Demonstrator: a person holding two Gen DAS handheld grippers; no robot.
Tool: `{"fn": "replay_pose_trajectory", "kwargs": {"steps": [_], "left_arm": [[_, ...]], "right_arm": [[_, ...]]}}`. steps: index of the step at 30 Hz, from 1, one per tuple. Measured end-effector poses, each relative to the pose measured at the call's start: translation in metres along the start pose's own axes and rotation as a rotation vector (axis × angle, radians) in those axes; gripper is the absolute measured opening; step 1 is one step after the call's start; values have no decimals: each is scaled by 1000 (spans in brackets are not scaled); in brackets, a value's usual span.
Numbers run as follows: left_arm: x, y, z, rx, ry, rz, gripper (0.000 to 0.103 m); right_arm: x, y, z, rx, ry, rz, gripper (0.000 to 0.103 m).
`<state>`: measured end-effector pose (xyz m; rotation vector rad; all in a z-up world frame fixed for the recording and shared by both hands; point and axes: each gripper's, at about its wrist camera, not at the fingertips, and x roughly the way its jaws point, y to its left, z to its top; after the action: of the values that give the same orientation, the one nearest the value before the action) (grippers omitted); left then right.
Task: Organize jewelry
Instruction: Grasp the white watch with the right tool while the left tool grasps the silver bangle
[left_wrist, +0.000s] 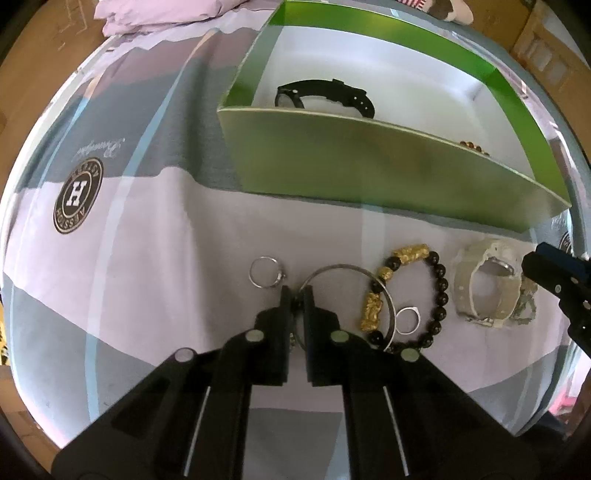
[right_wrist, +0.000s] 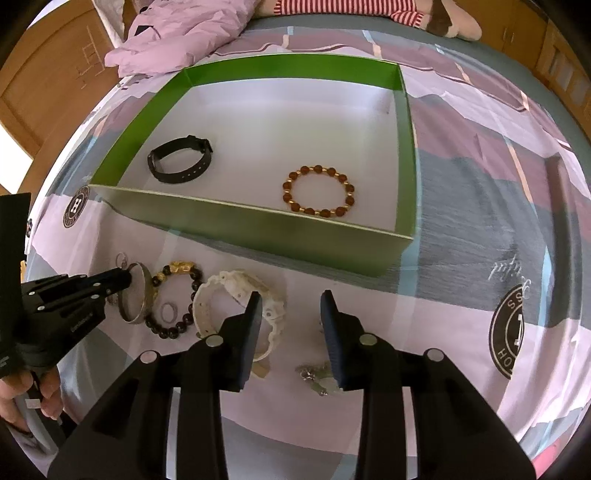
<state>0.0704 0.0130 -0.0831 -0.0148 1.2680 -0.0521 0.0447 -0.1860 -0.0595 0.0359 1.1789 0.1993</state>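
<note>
Plainly, bed: patterned sheet (right_wrist: 461, 177) in lilac, grey and pale blue blocks, printed with round dark crests.
Box: shallow green cardboard tray (right_wrist: 258, 232) with a white floor, lying on the sheet beyond the loose jewelry.
Inside the box: black strap watch (right_wrist: 181, 159) at the left; bracelet of brown and gold beads (right_wrist: 319, 191), a closed ring, to its right.
Loose row before the box: small silver ring (left_wrist: 264, 272); thin silver bangle (left_wrist: 373, 280); bracelet of glossy black beads and knobbly gold charms (left_wrist: 441, 291), overlapping the bangle; second small silver ring (left_wrist: 408, 320) lying within that bracelet; white plastic watch (left_wrist: 480, 288); a crumpled silvery piece (right_wrist: 317, 378), too unclear to name.
Left tongs (left_wrist: 296, 295): black, jaws almost together, pinched on the bangle's rim at its left edge; a hand (right_wrist: 22, 402) grips the handle.
Right tongs (right_wrist: 291, 314): black, spread wide, holding nothing, one finger over the white watch, the other over the silvery piece.
</note>
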Motion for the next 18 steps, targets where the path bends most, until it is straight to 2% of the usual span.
{"fn": "replay_pose_trajectory", "kwargs": {"steps": [2, 5, 8, 10, 11, 14, 18], "left_arm": [[-4, 2, -4, -39, 2, -20, 5], [-6, 28, -3, -141, 5, -55, 5], [-11, 51, -2, -235, -10, -30, 6], [-14, 60, 0, -259, -25, -13, 6], [-16, 62, 0, -264, -24, -30, 8], [-19, 56, -2, -231, -22, -105, 23], [-19, 25, -6, -108, -23, -112, 28]], "right_arm": [[0, 0, 0, -4, 0, -1, 40], [1, 2, -1, -14, 7, -4, 41], [2, 3, -1, -18, 12, -4, 41], [2, 3, -1, -17, 12, -4, 42], [2, 3, -1, -16, 11, -3, 44], [2, 3, -1, -14, 14, -7, 44], [5, 4, -3, -17, 31, -13, 45]]}}
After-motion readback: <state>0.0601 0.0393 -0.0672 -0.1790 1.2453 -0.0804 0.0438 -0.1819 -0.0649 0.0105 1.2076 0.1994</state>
